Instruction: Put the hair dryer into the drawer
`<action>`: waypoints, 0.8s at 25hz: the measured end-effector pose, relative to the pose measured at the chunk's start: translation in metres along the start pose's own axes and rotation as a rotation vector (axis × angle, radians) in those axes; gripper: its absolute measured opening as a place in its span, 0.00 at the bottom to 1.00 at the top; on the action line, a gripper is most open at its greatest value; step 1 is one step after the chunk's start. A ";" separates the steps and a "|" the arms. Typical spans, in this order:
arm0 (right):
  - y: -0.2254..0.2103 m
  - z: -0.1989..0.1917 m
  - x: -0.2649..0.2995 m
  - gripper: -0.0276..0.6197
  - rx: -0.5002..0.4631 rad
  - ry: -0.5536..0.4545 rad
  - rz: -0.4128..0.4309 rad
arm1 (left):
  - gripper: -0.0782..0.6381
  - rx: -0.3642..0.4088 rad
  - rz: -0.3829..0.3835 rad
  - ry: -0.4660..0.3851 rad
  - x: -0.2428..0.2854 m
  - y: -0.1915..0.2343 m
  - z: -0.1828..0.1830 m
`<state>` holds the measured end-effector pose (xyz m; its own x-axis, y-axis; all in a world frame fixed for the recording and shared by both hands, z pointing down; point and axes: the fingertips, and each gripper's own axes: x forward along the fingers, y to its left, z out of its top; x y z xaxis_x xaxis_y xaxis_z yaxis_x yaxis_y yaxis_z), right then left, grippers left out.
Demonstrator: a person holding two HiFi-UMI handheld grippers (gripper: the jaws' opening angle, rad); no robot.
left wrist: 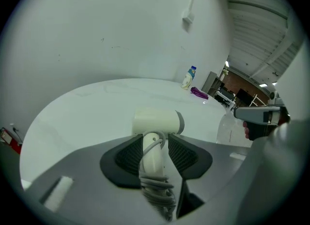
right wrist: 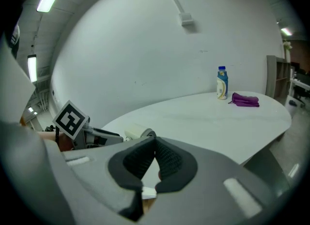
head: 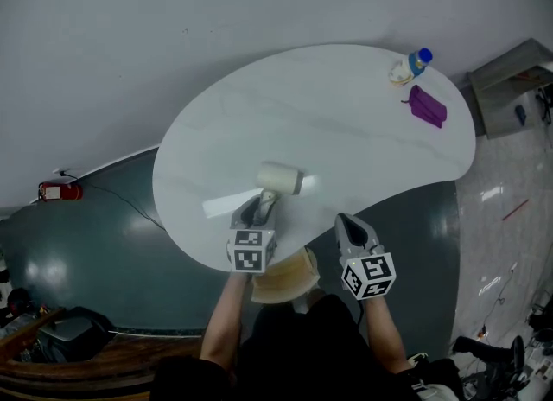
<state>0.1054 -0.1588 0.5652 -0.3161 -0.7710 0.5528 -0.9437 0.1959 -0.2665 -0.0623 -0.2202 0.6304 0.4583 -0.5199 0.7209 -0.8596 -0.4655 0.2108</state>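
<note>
1. Table (head: 363, 123): white with a rounded outline, spreads ahead of both grippers. The left gripper is over its near part, the right one at its near edge.
2. Tan round thing (head: 285, 283): below the table edge, between the two grippers and close to the person. Can't tell what it is.
3. Left gripper (left wrist: 160, 144): tilted down and forward at the dryer. Jaws are part open with the dryer handle between them. Pads sit close on both sides, a thin gap shows at the right pad, and no squeeze is visible.
4. Right gripper (right wrist: 155, 141): beside the left gripper on its right, near it but apart. Jaws are closed tip to tip with nothing in them.
5. Dryer (head: 278, 177): cream, lies on the table right at the left gripper's tips. The barrel is crosswise just past the tips, with its grey end toward the right gripper's side. The handle runs back in between the left jaws. From the right gripper it is ahead and to the left.
6. Cord (left wrist: 157, 187): grey, wound on the handle, low between the left jaws.
7. Cloth (head: 427, 105): purple and bunched, on the table far ahead-right of both grippers.
8. Bottle (head: 417, 62): white with a blue cap, just beyond the cloth.
9. Red thing (head: 59, 190): on the floor well left of the left gripper, too small to tell.
</note>
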 end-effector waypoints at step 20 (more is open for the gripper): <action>-0.024 -0.022 0.003 0.05 0.061 0.041 -0.067 | 0.52 0.008 -0.017 0.168 0.054 0.006 -0.027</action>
<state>0.1253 -0.1520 0.5909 -0.2569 -0.7557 0.6025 -0.9557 0.1059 -0.2746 -0.0484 -0.2315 0.6886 0.4276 -0.3852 0.8178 -0.8499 -0.4794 0.2186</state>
